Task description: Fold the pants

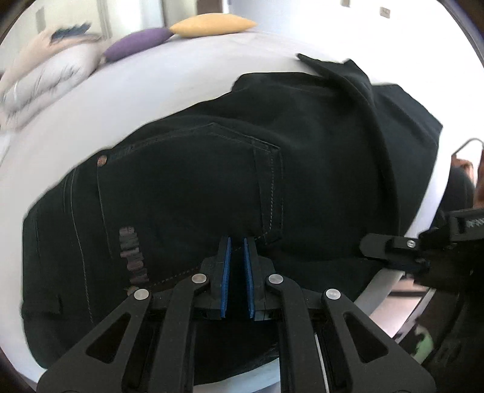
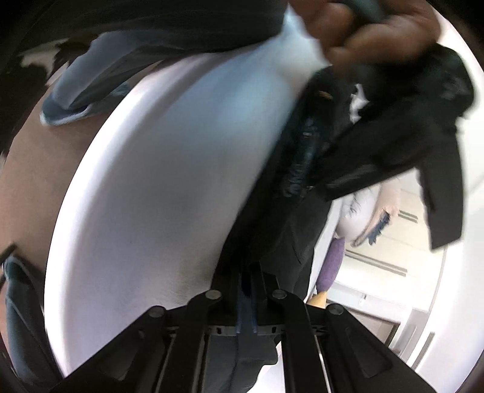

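On your left, the left gripper [image 1: 237, 241] hovers over the seat of the black pants [image 1: 193, 193], its blue pads nearly together with nothing visibly pinched, the back pocket [image 1: 187, 169] face up on the white bed [image 1: 151, 90]. The pants look doubled over already, one flap [image 1: 348, 81] still kinked up at the far edge, so I'd judge you midway: a final fold and smoothing remain. On your right, the right gripper [image 2: 246, 278] has jaws narrowly parted around dark cloth; whether they grip it, I cannot tell

White round table [image 1: 187, 78], yellow cushion [image 1: 211, 25], purple cushion [image 1: 136, 43], pale wall panels [image 2: 390, 257], bright daylight
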Demonstrator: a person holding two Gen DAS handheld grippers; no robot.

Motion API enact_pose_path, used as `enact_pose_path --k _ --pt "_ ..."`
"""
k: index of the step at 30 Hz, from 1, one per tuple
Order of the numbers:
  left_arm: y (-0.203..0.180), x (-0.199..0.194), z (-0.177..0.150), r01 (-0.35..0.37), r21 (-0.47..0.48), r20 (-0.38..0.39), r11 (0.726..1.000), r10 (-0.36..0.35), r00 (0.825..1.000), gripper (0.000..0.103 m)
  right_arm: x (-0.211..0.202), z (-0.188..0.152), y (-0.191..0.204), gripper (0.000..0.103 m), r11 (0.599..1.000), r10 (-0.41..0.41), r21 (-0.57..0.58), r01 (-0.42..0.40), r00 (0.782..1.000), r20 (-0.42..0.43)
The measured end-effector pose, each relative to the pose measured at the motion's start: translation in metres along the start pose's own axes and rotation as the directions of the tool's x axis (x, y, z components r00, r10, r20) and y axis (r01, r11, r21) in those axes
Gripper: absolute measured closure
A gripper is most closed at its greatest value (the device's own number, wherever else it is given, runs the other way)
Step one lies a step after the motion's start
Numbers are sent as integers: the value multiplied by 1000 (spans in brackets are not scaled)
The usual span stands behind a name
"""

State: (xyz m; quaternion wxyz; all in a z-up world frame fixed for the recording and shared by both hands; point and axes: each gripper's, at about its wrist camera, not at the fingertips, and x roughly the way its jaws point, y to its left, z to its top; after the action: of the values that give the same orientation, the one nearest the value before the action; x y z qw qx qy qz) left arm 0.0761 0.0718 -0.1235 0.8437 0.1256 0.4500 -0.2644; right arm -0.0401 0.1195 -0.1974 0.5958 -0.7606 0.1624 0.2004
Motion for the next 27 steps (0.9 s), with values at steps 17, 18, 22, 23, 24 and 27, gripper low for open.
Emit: enact_pose_path --k 17,18,22,23,24,27 --pt "20 9 -7 66 -213 28 975 -61 998 95 77 -274 -175 19 -96 303 995 17 953 13" --pt "19 10 -6 60 -217 28 974 -55 998 95 100 -301 -178 20 -220 362 974 59 932 26" --pt "19 8 -8 54 -234 30 971 -48 998 95 168 -370 -183 28 -437 497 872 223 868 27" --pt "19 8 -9 56 -235 32 970 -50 998 95 178 -375 -185 28 -434 506 868 242 863 12" --pt "19 7 -10 58 -234 35 971 -51 998 95 189 -379 -189 28 -419 517 870 260 856 -7" --pt "20 5 -12 65 -234 40 970 -58 998 95 224 -382 -190 28 -318 591 886 337 801 -93"
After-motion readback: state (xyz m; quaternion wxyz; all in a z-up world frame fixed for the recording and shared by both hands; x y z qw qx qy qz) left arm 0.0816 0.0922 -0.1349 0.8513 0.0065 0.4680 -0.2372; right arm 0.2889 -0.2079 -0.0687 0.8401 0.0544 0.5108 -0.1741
